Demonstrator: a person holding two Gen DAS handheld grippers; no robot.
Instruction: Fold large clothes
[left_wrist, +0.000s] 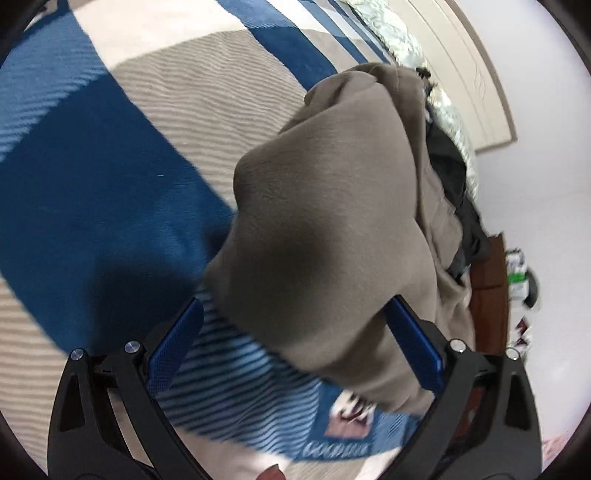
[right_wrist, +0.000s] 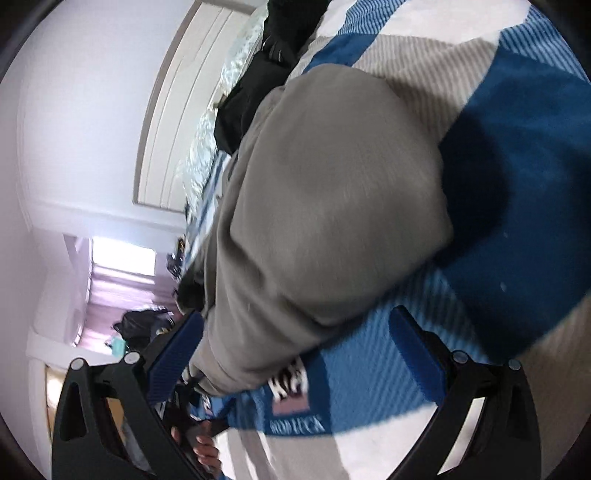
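Taupe garment (left_wrist: 332, 206) bulges between both open tongs (left_wrist: 295, 354).

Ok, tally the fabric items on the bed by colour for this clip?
Taupe-grey garment: 1
Black clothing pile: 1
Blue, beige and white striped blanket: 1
Pale patterned bedding along the wall: 1
Total: 4
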